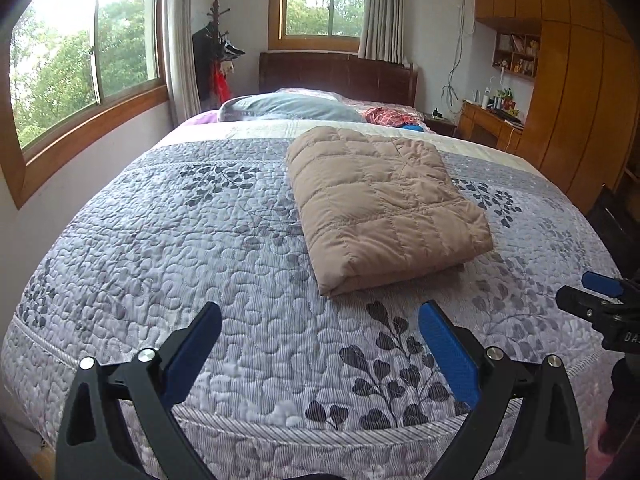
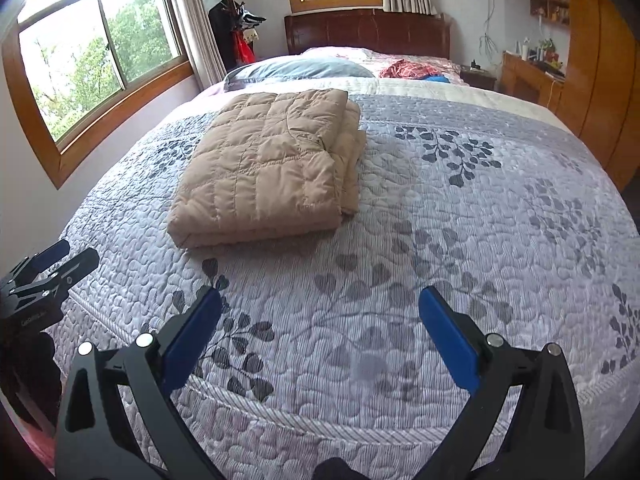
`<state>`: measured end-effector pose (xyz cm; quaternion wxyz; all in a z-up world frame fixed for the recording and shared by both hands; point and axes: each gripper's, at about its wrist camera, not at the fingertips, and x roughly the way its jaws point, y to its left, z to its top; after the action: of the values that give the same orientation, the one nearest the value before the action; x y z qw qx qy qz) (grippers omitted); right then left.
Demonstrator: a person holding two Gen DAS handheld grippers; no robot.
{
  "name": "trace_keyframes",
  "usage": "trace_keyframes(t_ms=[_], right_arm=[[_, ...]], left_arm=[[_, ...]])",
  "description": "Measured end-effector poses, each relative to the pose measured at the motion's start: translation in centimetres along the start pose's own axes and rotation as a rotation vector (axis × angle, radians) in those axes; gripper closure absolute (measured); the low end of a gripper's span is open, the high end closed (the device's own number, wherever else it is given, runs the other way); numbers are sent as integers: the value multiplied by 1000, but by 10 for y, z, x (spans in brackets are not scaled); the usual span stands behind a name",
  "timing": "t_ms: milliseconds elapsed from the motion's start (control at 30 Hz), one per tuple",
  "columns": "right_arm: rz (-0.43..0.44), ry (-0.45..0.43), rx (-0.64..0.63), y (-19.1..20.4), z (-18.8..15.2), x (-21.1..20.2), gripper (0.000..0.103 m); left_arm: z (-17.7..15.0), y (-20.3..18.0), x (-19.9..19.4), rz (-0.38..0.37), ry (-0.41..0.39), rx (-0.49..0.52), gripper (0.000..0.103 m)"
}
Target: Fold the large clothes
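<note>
A tan quilted jacket (image 1: 386, 208) is seen folded into a thick rectangle on the grey leaf-patterned bedspread (image 1: 180, 248), towards the middle of the bed. The left gripper (image 1: 320, 344) and right gripper (image 2: 320, 332) are held spread and empty over the near edge, well apart from the jacket.

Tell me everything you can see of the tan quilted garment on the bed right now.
The tan quilted garment is a puffy, down-like piece stitched in square panels, folded into a thick, roughly rectangular stack of several layers. It lies flat on the grey leaf-print bedspread, mid-bed, with layer edges showing unevenly along its right side in the right wrist view. Only the bedspread touches it; the left gripper and right gripper hang open and apart from it.
</note>
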<state>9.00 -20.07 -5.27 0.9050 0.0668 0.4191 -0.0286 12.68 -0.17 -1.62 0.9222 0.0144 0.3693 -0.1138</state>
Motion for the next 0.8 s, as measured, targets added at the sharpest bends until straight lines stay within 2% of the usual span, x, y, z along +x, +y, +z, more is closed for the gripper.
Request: trace_keyframes(t_ms=[233,800], right_arm=[[-22,-4,-5,3,-5,-5,5],[-16,2,-13,6,-8,-4,5]], left_arm=[[-7,1,-5,9,2,1,4],[-12,2,-9,15,7,6,4]])
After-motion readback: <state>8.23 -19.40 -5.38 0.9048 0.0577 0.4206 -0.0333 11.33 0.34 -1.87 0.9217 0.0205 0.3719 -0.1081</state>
